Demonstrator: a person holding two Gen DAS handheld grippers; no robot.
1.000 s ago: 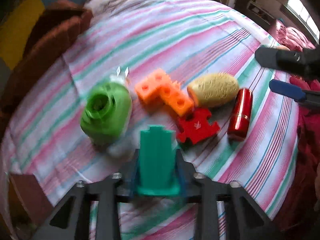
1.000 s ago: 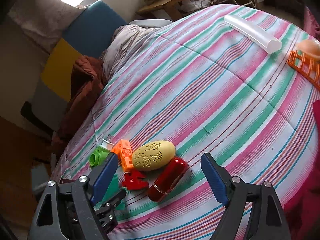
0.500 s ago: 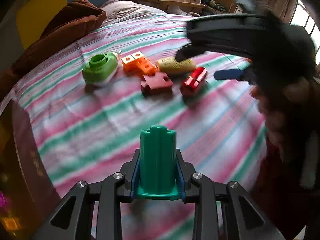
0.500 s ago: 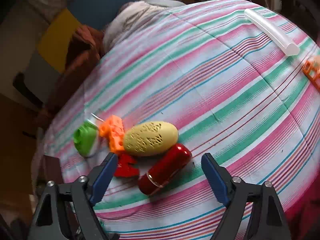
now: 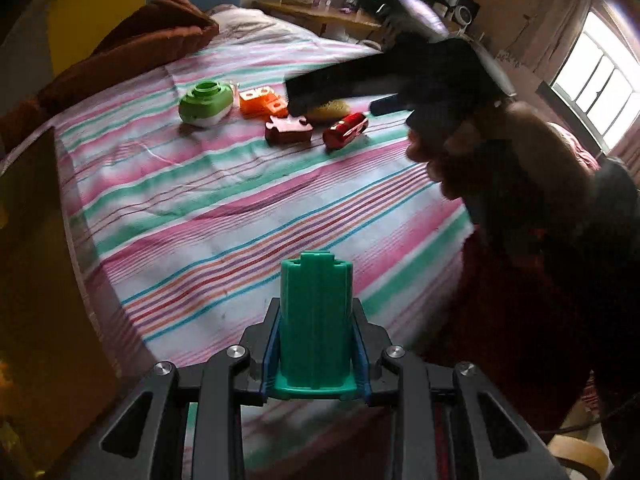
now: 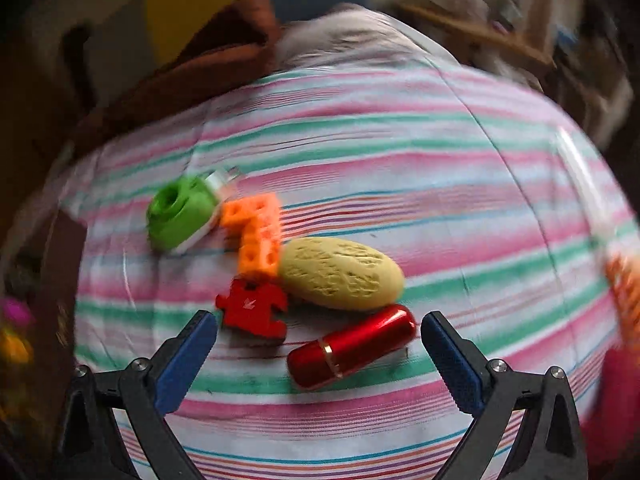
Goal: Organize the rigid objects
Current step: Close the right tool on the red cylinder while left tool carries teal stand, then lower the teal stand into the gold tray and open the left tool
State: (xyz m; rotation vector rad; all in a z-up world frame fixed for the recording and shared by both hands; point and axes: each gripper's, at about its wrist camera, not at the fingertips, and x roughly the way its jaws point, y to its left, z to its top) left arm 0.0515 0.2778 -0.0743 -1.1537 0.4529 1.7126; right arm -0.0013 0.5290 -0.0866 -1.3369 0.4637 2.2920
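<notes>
- So, my left gripper is clamped tight on a teal block: ribbed, standing upright between the blue pads, up off the striped bedspread.
- My right gripper is empty and its jaws are opening wide. Nothing is pinched; the blue pads sit either side of the nearer toys without touching them.
- Right wrist view is pretty blurry, but the pile reads fine. The red capsule lies on its side between the two pads, closer to the right one.
- A red puzzle piece lies flat just off the left pad.
- Behind those is a yellow textured oval, touching or almost touching the capsule, can't tell which.
- An orange L-shaped brick sits against the oval's left end, with the puzzle piece right at its foot.
- A green round thing with a hole on top and a white base is the far-left one, right beside the brick.
- From the left wrist cam the same cluster sits far up the bed, well apart from the block I'm holding. The right gripper hangs over it, blurred, with the hand behind, partly covering the oval.
- A brown blanket is bunched at the far edge of the bed, and there's a wooden desk with clutter beyond that.
</notes>
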